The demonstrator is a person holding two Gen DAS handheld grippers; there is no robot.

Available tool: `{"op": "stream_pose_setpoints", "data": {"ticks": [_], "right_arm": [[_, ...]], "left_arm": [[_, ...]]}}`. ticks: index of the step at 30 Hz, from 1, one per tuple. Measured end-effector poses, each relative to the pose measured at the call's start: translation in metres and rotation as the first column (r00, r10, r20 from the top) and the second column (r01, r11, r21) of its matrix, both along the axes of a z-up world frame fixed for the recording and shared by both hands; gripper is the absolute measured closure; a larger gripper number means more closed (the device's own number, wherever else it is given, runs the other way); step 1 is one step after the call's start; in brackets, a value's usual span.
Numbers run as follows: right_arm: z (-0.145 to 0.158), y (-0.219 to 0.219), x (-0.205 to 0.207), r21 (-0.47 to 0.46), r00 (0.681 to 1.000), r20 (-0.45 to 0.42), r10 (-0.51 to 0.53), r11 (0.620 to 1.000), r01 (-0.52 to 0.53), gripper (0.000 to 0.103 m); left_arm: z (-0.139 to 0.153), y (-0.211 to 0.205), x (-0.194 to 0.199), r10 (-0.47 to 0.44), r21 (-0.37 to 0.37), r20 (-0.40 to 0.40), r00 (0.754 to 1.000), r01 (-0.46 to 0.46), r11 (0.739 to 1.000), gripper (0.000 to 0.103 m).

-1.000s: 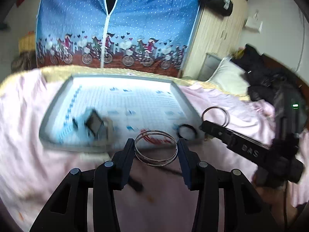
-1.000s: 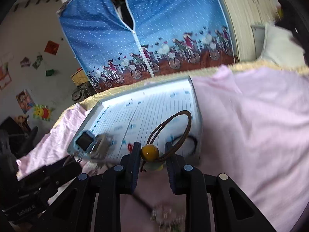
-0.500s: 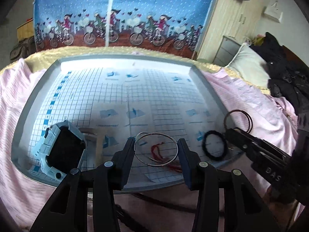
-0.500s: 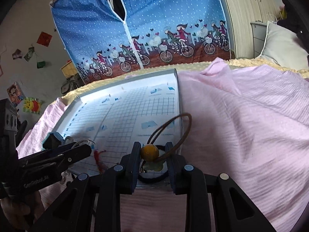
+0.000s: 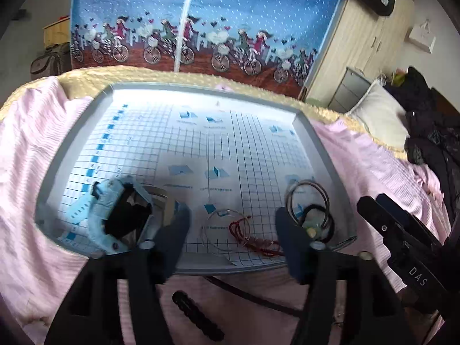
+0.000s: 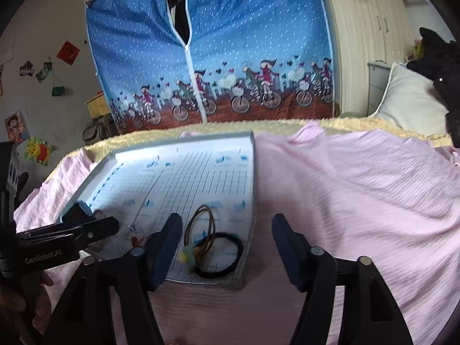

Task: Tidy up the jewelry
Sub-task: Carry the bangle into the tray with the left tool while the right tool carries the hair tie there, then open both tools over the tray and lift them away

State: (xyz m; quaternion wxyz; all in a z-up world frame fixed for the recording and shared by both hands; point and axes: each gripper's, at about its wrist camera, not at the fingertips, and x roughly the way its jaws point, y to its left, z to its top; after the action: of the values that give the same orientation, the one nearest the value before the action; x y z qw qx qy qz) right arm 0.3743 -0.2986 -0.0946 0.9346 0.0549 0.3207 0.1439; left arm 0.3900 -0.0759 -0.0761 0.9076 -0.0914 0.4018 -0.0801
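The thin silver bangles (image 5: 225,225) lie flat in the grey tray (image 5: 325,149), near its front edge, with a red string (image 5: 253,237) lying across them. To their right, in the front right corner of the tray, a brown cord loop with a pale bead (image 6: 198,231) rests on a black hair band (image 6: 221,254). To the left of the bangles sits a light blue watch (image 5: 118,215), tilted, beside a shiny band that is too blurry to name. The left tongs (image 5: 231,230) hang just over the front edge of the tray, wide open, holding nothing, and the bangles lie between the two fingers. The right tongs (image 6: 227,247) are also wide open and empty, low over the front right corner, with the left finger (image 6: 165,247) beside the bead and the right finger over the pink sheet (image 6: 359,195). The tray rests on a bed covered by that pink sheet. A hand (image 6: 31,310) shows at the lower left of the right view, gripping the left tool. A dark strap (image 5: 198,319) lies on the sheet in front of the tray. A blue curtain with bicycles (image 5: 201,20) hangs behind, and a pillow (image 6: 411,100) sits at the far right.
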Motion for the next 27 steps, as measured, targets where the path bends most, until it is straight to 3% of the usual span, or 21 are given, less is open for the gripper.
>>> {"op": "stream_pose_setpoints", "data": {"ticks": [2,4,5,6,8,9,14,18,22,27], "right_arm": [[0.008,-0.004,-0.005,0.007,1.000,0.021,-0.018,1.000,0.018,0.026],[0.015,-0.008,-0.011,0.027,0.999,0.040,-0.033,0.999,0.032,0.025],[0.019,-0.009,-0.014,0.038,0.998,0.045,-0.036,0.999,0.035,0.020],[0.022,-0.010,-0.017,0.050,0.998,0.048,-0.036,0.998,0.034,0.017],[0.031,-0.013,-0.027,0.070,0.997,0.066,-0.034,0.997,0.029,0.001],[0.034,-0.013,-0.033,0.071,0.996,0.079,-0.035,0.997,0.029,0.000],[0.057,-0.010,-0.065,0.053,0.989,0.143,-0.044,0.998,0.037,0.000],[0.072,-0.008,-0.097,0.074,0.983,0.176,-0.050,0.997,0.037,0.000],[0.086,-0.002,-0.138,0.055,0.970,0.240,-0.029,0.998,0.017,0.000],[0.096,-0.002,-0.177,0.071,0.954,0.293,-0.065,0.996,0.046,0.000]], "left_arm": [[0.009,0.001,-0.008,0.025,-0.004,0.012,1.000,-0.025,1.000,0.045],[0.018,0.003,-0.017,0.048,-0.009,0.008,0.999,-0.048,0.999,0.045],[0.023,0.004,-0.022,0.057,-0.006,0.011,0.998,-0.057,0.998,0.039],[0.028,0.004,-0.027,0.065,-0.004,0.021,0.998,-0.065,0.998,0.026],[0.041,0.009,-0.041,0.080,-0.007,0.069,0.994,-0.080,0.997,0.011],[0.048,0.010,-0.049,0.089,-0.010,0.096,0.991,-0.088,0.996,0.006],[0.080,0.026,-0.092,0.108,-0.040,0.218,0.970,-0.102,0.994,0.002],[0.097,0.035,-0.125,0.114,-0.014,0.274,0.955,-0.115,0.993,0.002],[0.111,0.043,-0.167,0.125,0.005,0.373,0.919,-0.137,0.991,0.002],[0.111,0.051,-0.198,0.112,0.025,0.402,0.909,-0.133,0.991,0.002]]}}
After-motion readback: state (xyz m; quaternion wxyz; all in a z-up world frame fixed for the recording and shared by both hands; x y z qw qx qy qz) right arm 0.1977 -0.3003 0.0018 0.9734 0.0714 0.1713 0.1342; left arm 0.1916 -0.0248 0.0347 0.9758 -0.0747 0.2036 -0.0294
